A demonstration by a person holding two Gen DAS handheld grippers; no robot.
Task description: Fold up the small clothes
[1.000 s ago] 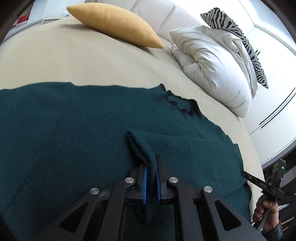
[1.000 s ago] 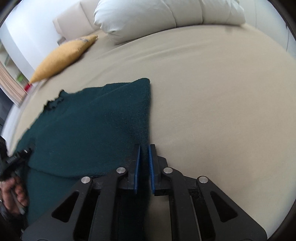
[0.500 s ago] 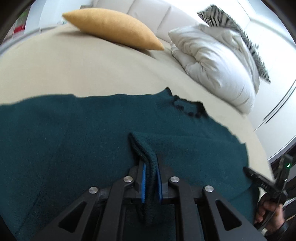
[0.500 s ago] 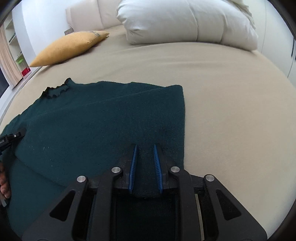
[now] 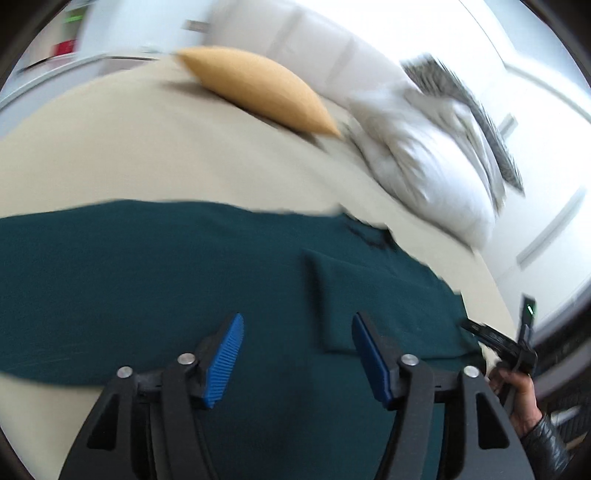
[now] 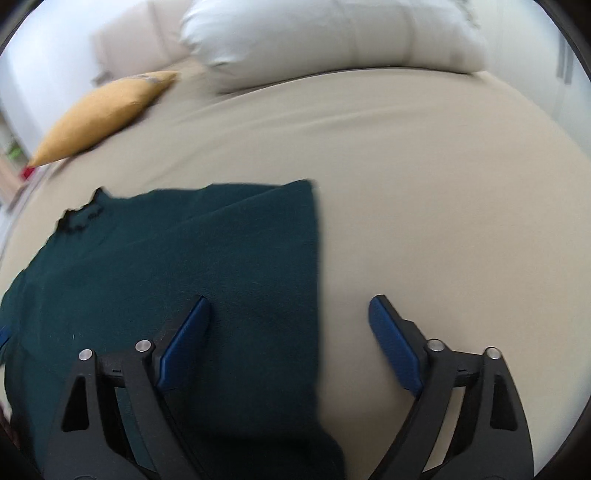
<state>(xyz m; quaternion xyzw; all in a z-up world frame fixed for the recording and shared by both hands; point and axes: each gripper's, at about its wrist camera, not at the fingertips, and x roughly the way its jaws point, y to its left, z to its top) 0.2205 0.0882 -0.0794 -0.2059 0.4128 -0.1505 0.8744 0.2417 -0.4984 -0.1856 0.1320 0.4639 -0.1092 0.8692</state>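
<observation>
Dark green knit sweater (image 6: 192,280): flat on the beige bed (image 6: 424,192), one side folded over. Left tongs (image 5: 297,360) and right tongs (image 6: 288,339): both opening, nothing clamped. Advice: lift clear without snagging the knit, then smooth the fold.

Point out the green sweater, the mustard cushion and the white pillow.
green sweater (image 6: 184,280): right wrist view, on its flat body.
mustard cushion (image 5: 258,96): left wrist view, on its middle.
white pillow (image 6: 332,33): right wrist view, on its front face.
</observation>
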